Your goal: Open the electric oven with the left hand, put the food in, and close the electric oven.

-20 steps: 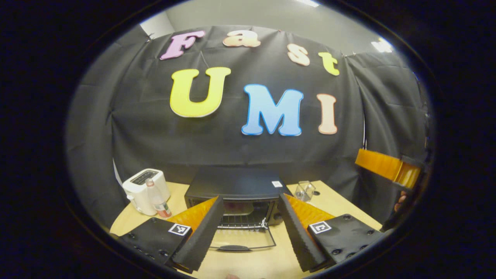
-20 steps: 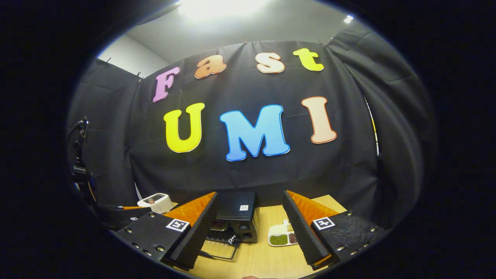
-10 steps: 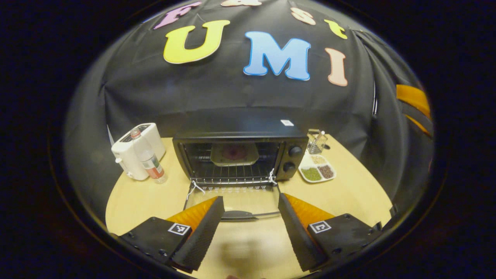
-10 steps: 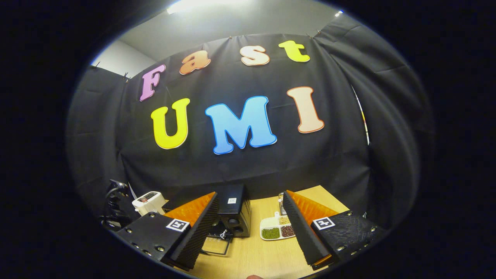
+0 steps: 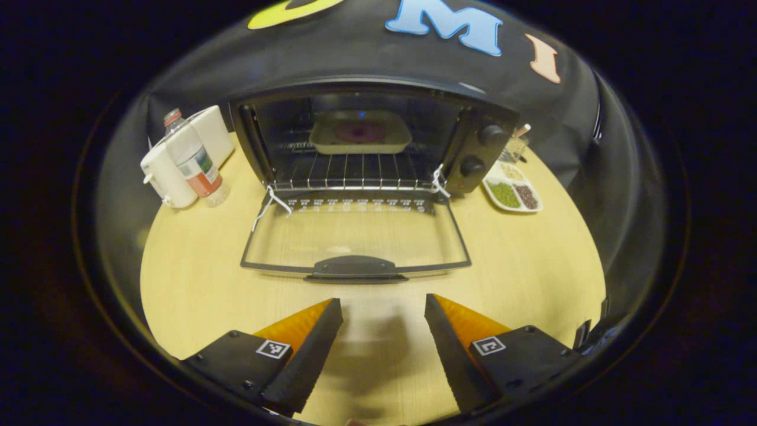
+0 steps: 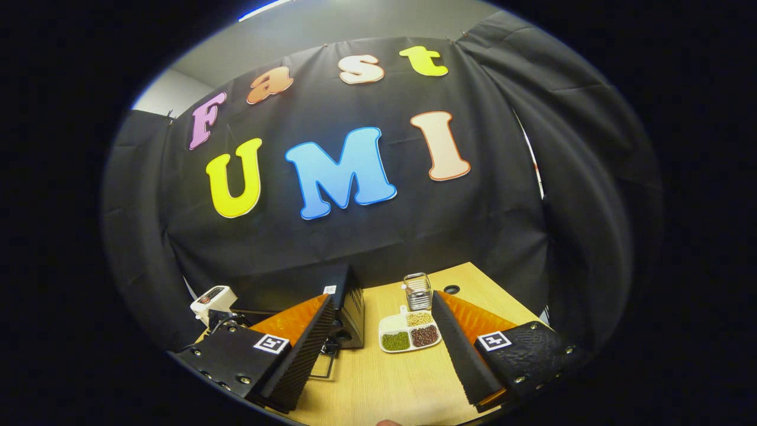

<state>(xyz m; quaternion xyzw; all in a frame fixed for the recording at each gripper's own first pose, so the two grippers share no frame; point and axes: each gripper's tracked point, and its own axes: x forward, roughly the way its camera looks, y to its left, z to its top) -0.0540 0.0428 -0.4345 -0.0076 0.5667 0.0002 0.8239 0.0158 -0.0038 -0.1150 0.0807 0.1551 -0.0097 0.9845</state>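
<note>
In your left gripper view your left gripper (image 5: 383, 310) is spread wide above the table (image 5: 520, 260), facing the electric oven (image 5: 366, 139) with its door (image 5: 355, 239) down flat and the food dish (image 5: 361, 131) on the rack, while your right gripper view has the right gripper (image 6: 381, 310) spread too, holding nothing, oven (image 6: 349, 305) beside a divided snack plate (image 6: 409, 337).

We see oven (image 5: 366, 136) mouth wide open, door (image 5: 355, 239) folded flat onto table (image 5: 195, 284), handle (image 5: 355, 266) nearest us. Bare tabletop lies between left gripper (image 5: 383, 349) and door handle. Inside, dish (image 5: 361, 131) fills back of rack (image 5: 355, 174); front rack free. Left flank blocked by bottle (image 5: 192, 160) and white appliance (image 5: 207, 139). Right flank: sectioned plate (image 5: 511, 192) close beside oven, glass jar (image 6: 417, 291) behind it. Right gripper (image 6: 381, 349) has open tabletop ahead.
</note>
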